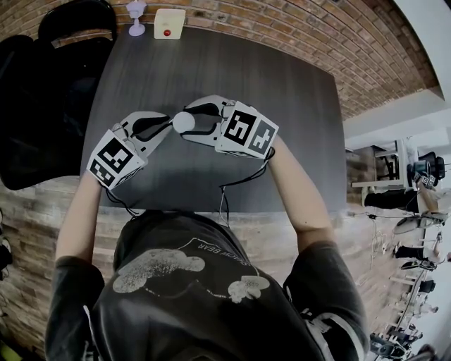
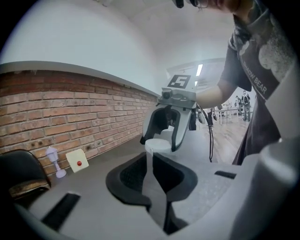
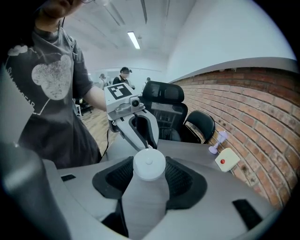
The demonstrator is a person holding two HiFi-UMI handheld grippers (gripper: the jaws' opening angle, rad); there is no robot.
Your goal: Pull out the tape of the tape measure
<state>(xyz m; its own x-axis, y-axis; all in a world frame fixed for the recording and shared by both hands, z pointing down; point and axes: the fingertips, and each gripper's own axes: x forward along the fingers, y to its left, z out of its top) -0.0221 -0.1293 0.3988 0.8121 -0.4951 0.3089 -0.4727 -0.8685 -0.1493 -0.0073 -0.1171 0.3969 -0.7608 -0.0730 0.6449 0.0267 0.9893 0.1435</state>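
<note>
Tabletop room looks decent: the dark table [image 1: 232, 77] has bare surface to the right of and beyond the grippers. Its far edge runs along the brick wall [image 1: 296, 28], and part of the near edge is hidden behind the person's shoulders.

Counting things:
- one white round tape measure [image 1: 182, 122], held up over the middle of the table
- two grippers
- one white box with a red button [image 1: 169, 23] at the far left corner
- one little goblet-shaped stand [image 1: 136, 17] just left of the box
- two black chairs [image 3: 164, 101] [image 3: 200, 123] at the left end, the nearer one cut off by the frame in the head view

The right gripper [image 1: 192, 122] is clamped on the tape measure's case, one pad on each side. The left gripper [image 1: 168, 125] has its jaws pressed together, with the tips right at the case's left edge.

I honestly can't tell if the tape's end tab is pinched there, it's too small. Cables [image 1: 225, 197] hang off the near edge.
</note>
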